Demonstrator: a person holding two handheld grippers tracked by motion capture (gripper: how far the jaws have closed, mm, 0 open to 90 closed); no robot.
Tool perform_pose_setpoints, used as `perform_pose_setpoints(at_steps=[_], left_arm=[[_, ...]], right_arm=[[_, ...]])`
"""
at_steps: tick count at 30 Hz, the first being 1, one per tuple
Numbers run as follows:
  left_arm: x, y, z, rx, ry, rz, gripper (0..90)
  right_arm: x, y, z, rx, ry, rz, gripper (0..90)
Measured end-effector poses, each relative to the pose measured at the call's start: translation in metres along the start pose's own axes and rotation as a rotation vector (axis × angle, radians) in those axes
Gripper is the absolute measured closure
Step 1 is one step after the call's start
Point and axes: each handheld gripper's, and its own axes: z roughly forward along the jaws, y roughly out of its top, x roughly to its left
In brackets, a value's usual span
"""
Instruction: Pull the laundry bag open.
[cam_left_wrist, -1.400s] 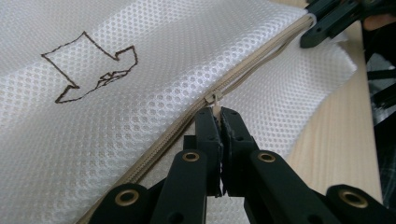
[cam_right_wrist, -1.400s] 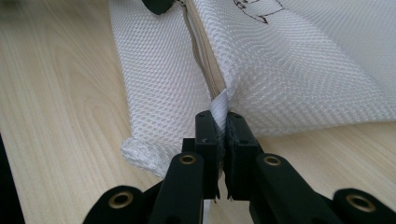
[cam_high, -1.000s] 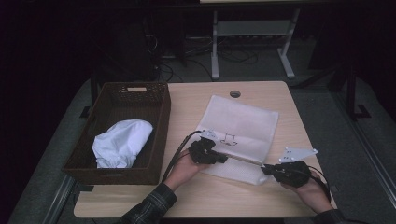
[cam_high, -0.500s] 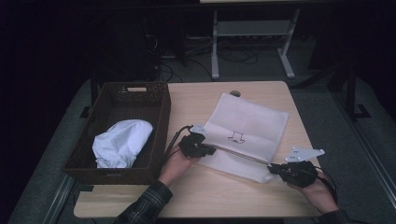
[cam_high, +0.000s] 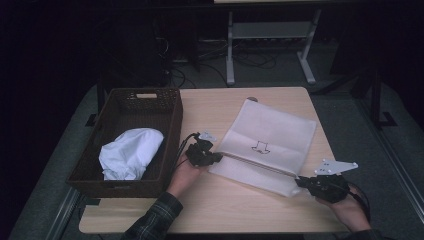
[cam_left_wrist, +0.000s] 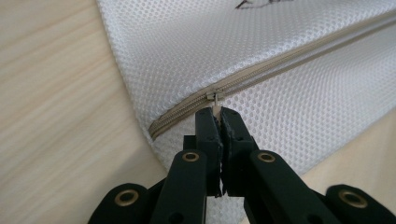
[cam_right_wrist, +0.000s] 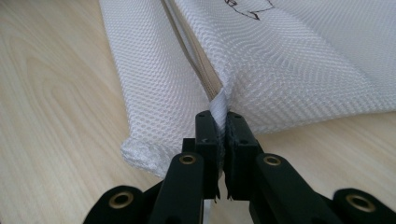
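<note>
Since half a second earlier my hands had drawn further apart, the left tool (cam_high: 202, 152) dragging the zipper pull (cam_left_wrist: 214, 98) toward the bag's left end while the right tool (cam_high: 320, 184) held back near the front right of the surface (cam_high: 210, 212). Nearest me, my left tool's jaws were pinched fully together on the small pull tab, with only a sliver of it caught between the tips; my right tool's jaws were likewise closed, on a bunched fold of mesh at the zipper's other end. Between them the white mesh laundry bag (cam_high: 272, 137) lay flat on the surface, its zipper (cam_left_wrist: 299, 53) stretched taut. I judged the main risk was the tab slipping out of so thin a grip if I pulled off the zipper's line, or the slider snagging mesh where the bag curled at the corner. Too hard a pull on the right could also tear free of the fold. Farther off, the wicker basket (cam_high: 145, 102) with its white cloth (cam_high: 130, 152) stood just left of the bag.
</note>
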Motion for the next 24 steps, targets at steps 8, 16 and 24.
perform_pose_setpoints(at_steps=[8,16,24], left_arm=[[0.004,-0.002,0.002,0.027,0.051,-0.011,88.1],[0.004,0.0,0.008,0.023,0.061,-0.01,87.9],[0.008,0.02,0.018,-0.012,0.04,-0.004,87.3]], right_arm=[[-0.006,-0.005,-0.006,0.001,-0.036,0.022,85.0],[-0.01,-0.006,-0.006,0.007,-0.047,0.031,84.6],[-0.022,-0.008,-0.004,0.006,-0.093,0.063,83.6]])
